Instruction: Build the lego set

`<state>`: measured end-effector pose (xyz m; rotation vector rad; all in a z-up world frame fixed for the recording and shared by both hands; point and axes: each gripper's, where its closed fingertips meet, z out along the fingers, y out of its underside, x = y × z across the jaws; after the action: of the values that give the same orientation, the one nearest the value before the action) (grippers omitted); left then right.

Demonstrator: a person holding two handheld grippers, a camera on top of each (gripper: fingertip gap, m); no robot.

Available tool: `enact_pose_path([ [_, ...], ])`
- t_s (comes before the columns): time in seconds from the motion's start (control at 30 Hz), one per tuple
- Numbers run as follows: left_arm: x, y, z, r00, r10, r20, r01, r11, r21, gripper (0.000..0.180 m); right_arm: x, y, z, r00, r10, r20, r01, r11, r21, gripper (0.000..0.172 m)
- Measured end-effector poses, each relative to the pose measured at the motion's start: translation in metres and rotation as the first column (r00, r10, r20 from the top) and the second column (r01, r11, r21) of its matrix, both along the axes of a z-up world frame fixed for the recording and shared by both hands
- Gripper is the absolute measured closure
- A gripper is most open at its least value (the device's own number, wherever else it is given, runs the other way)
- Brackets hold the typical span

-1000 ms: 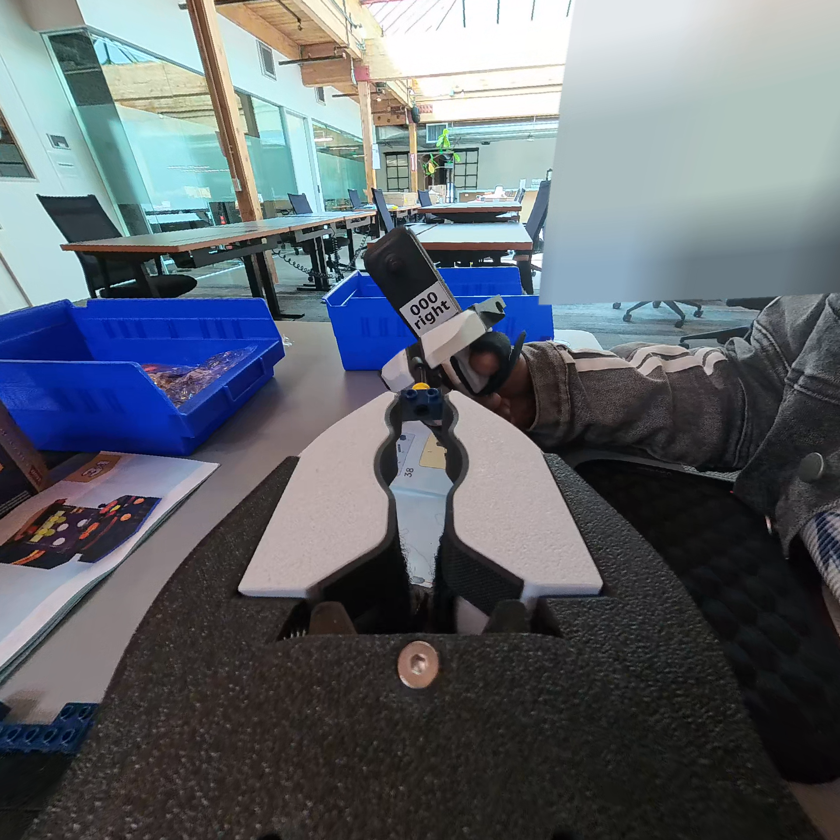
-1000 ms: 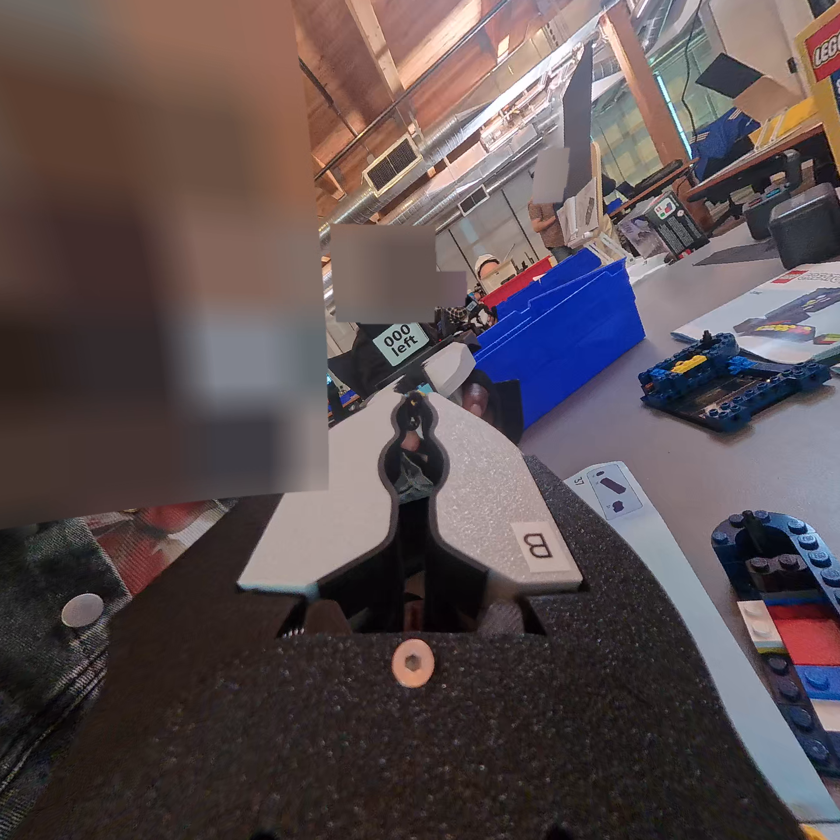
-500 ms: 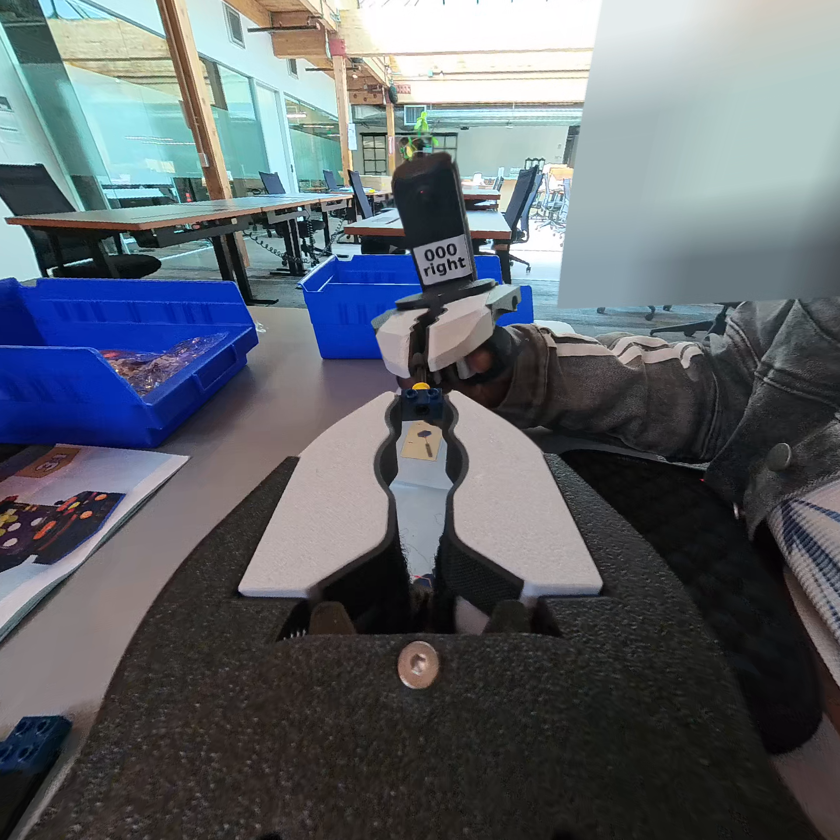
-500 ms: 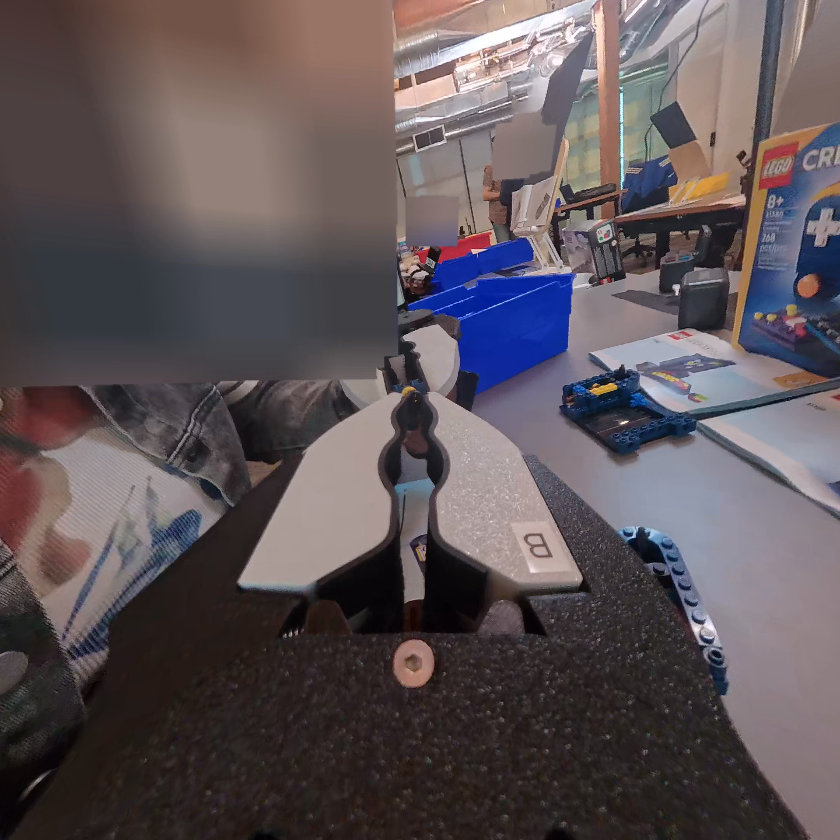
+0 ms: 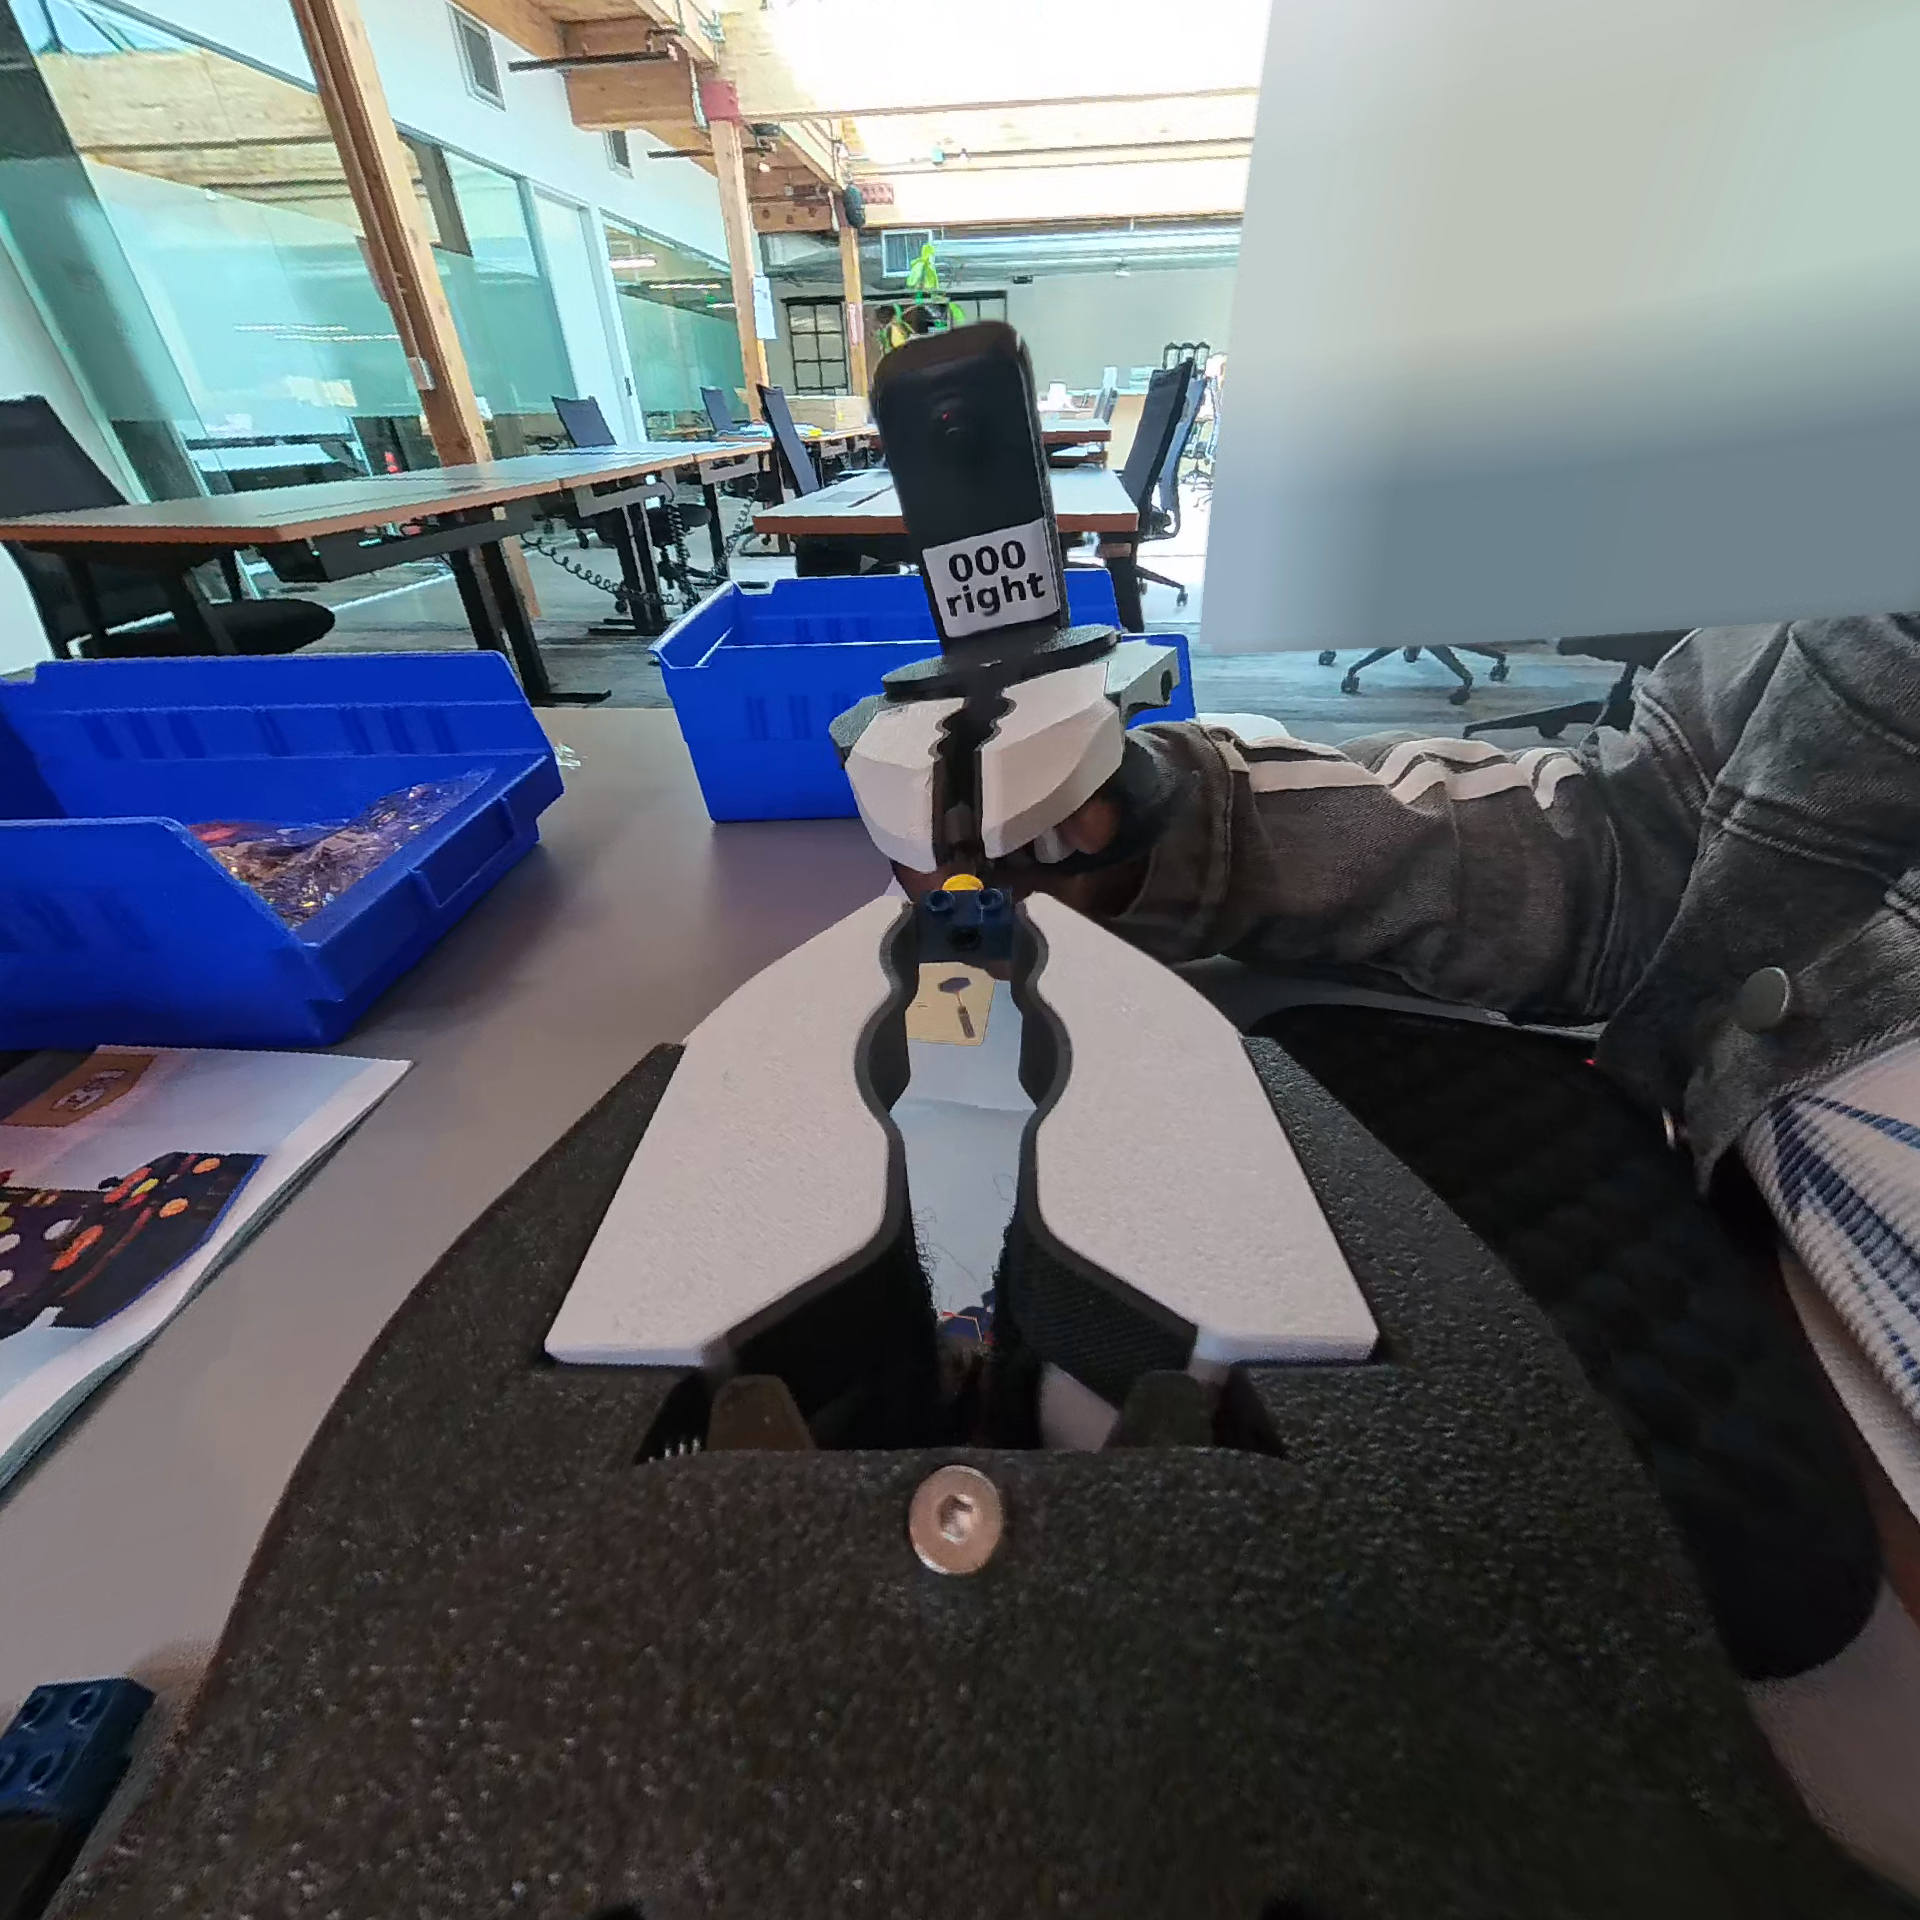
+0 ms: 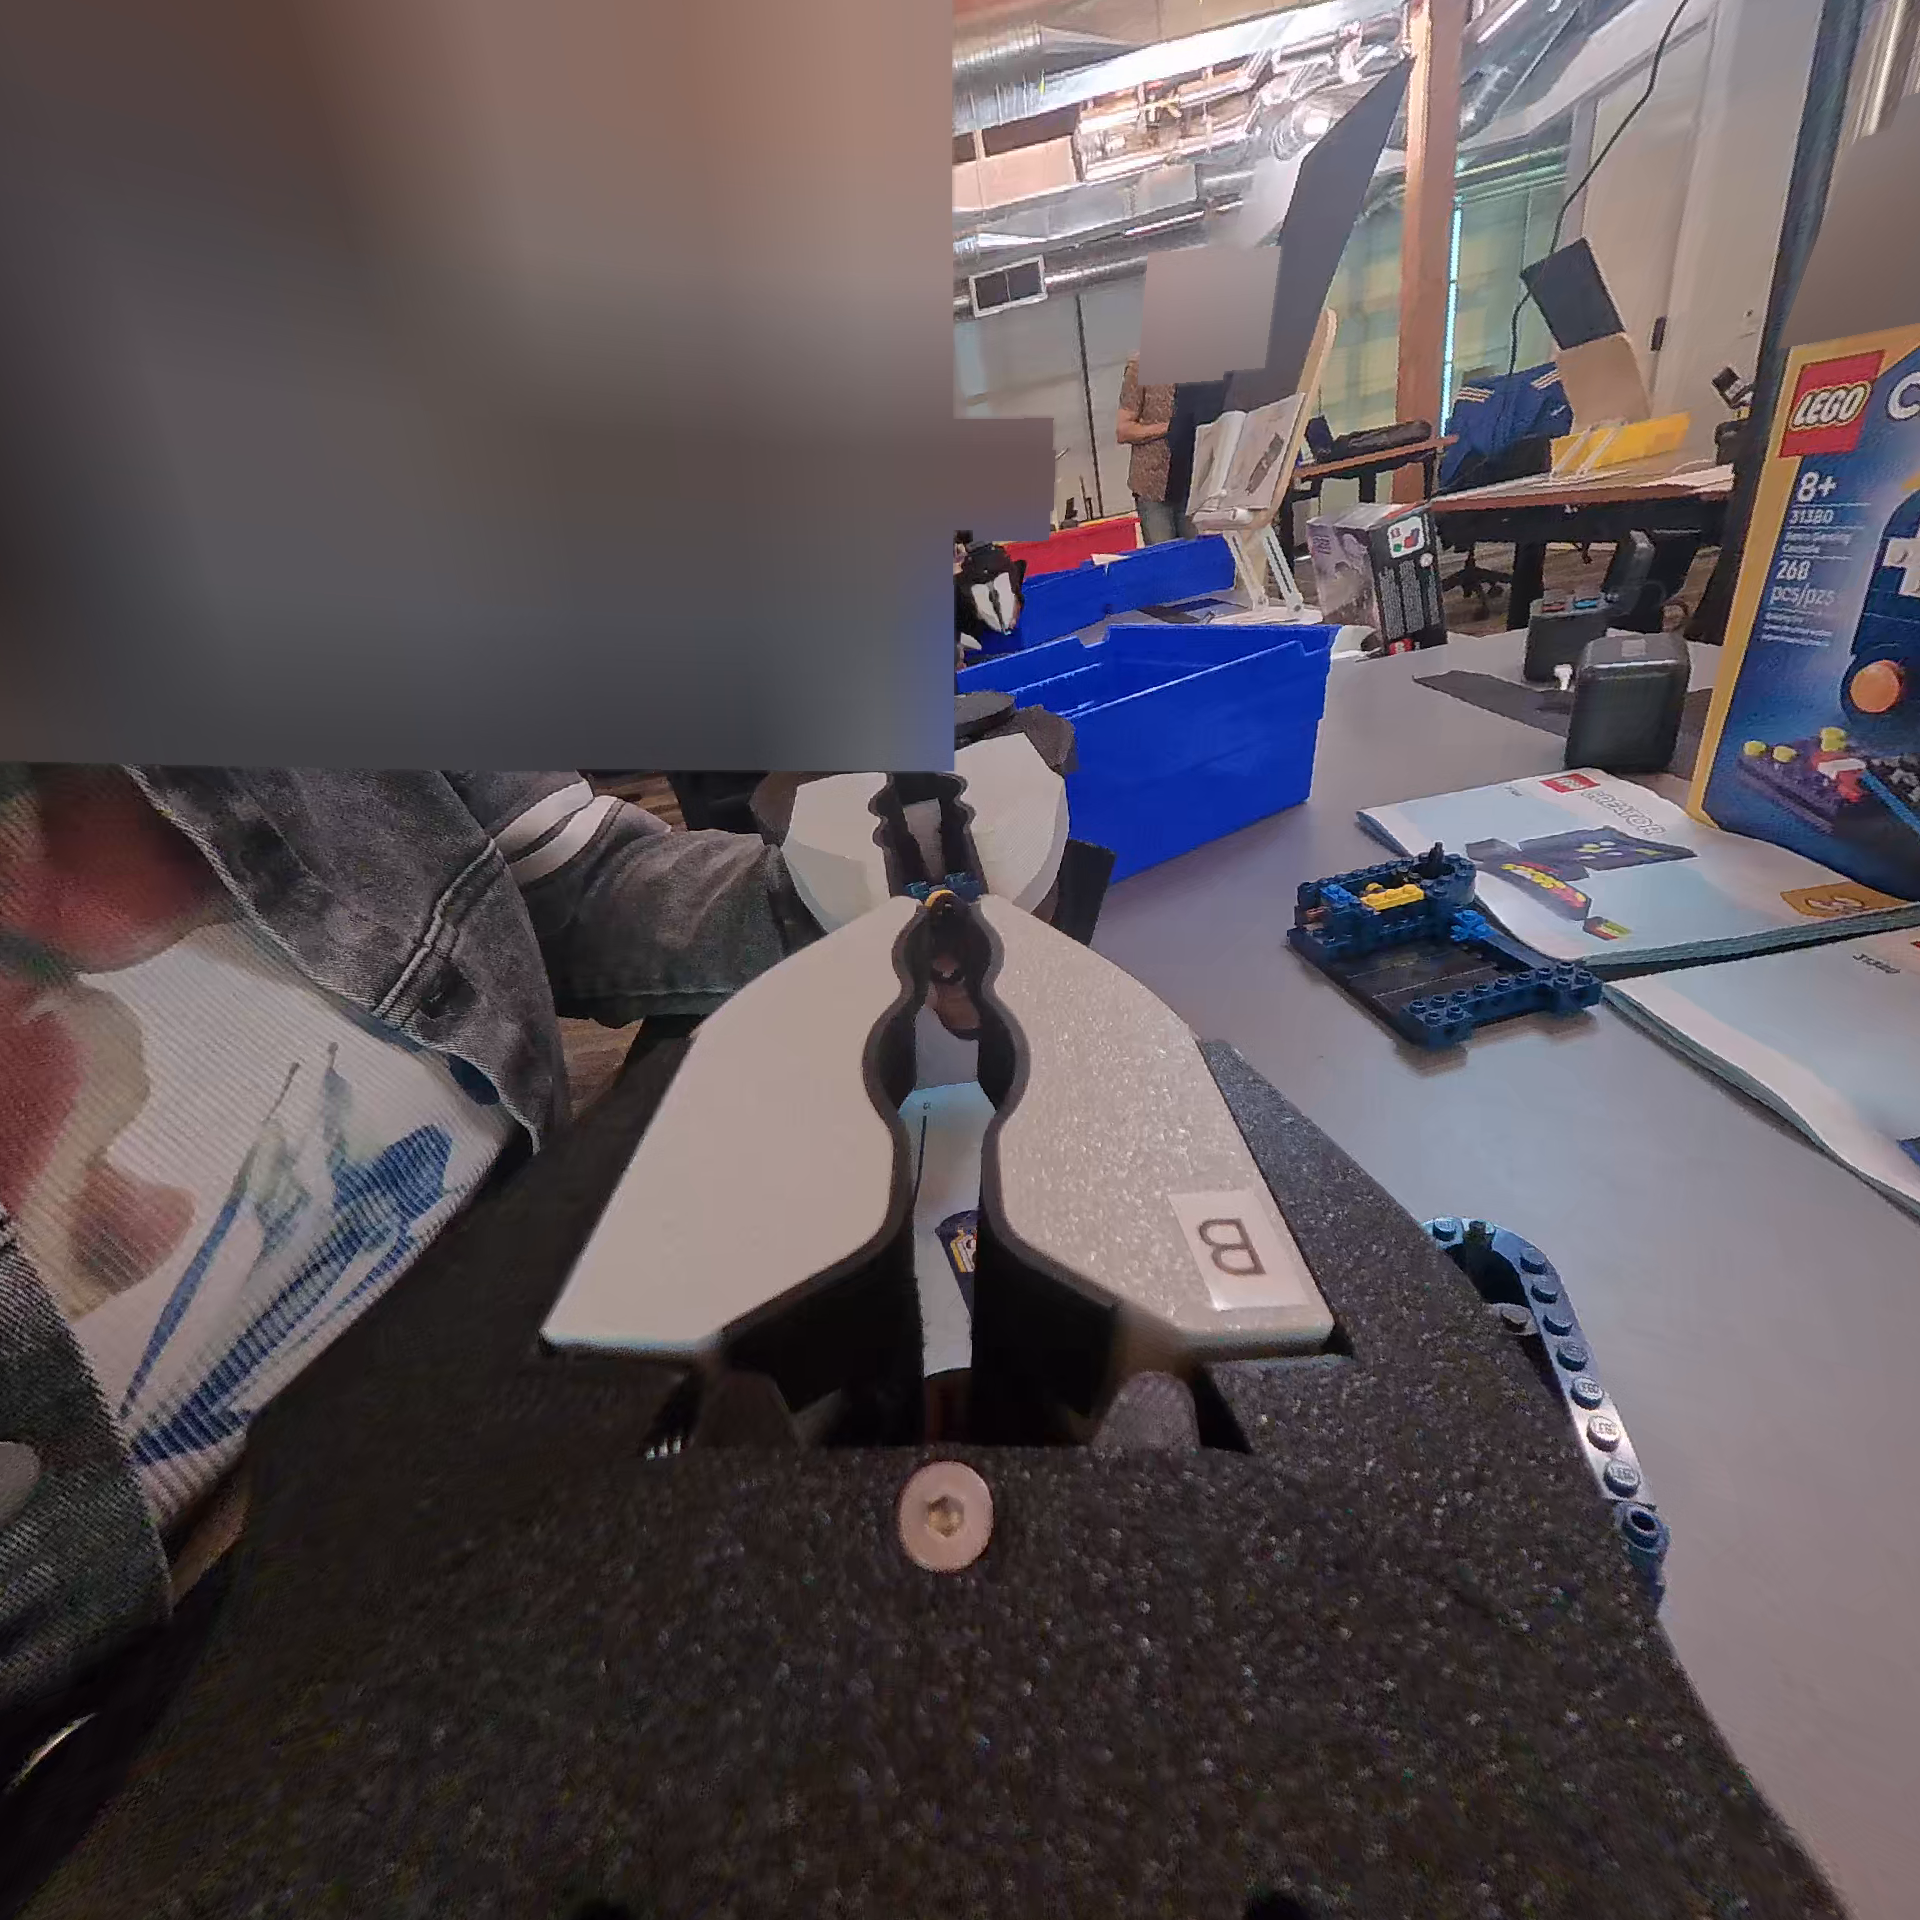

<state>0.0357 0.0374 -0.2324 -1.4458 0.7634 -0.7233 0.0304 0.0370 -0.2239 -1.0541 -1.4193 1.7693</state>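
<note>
— What do you have in the left gripper (image 5: 964,928)?

— My left jaws are clenched on a small dark blue plastic brick (image 5: 966,925) with two studs on top and a round hole in its near face. Both white fingertips press against its sides, and it sits level right at the tips, above the grey worktop (image 5: 623,935).

— And the right gripper (image 6: 940,914)?

— Its jaws are almost closed, pinching a small black pin with a yellow cap (image 6: 940,906). From the left camera I see that yellow cap (image 5: 961,883) sitting directly on top of the brick, between the two studs, with the right gripper's white fingers (image 5: 904,790) coming down from above it. The two grippers meet tip to tip.

— What lies around them?

— Under the left gripper there is an open instruction booklet (image 5: 951,1013) on the worktop. To the left stands a blue plastic bin holding clear bags (image 5: 312,862), with a second blue plastic bin (image 5: 790,686) farther back. From the right camera I see a partly built dark blue brick assembly (image 6: 1434,935) well off to the right, resting beside another booklet (image 6: 1621,852), and a colourful cardboard toy box (image 6: 1839,582) standing upright behind it. A curved dark blue studded piece (image 6: 1558,1371) lies just beside the right gripper's body.
</note>
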Motion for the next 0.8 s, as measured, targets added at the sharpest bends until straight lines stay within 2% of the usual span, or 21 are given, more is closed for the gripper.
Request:
enact_pose_path([
  [0.33,-0.005,0.002,0.014,0.995,0.059,0.085,-0.066,0.995,0.081,0.165,-0.007,0.000,0.014,0.995,0.000,-0.104,-0.022,0.978,-0.207,0.165],
  [0.53,-0.005,0.003,0.002,0.995,0.078,-0.062,-0.072,0.993,0.095,0.164,-0.007,-0.001,0.002,1.000,0.005,0.002,-0.004,0.991,-0.134,0.166],
  [0.67,-0.005,0.004,-0.016,0.964,0.086,-0.251,-0.062,0.993,0.102,0.164,-0.005,-0.001,-0.019,0.988,-0.011,0.155,0.011,1.000,0.002,0.166],
  [0.8,-0.003,0.001,-0.029,0.945,0.052,-0.322,-0.032,0.997,0.066,0.164,-0.002,-0.003,-0.033,0.970,0.012,0.243,-0.019,1.000,0.025,0.166],
])
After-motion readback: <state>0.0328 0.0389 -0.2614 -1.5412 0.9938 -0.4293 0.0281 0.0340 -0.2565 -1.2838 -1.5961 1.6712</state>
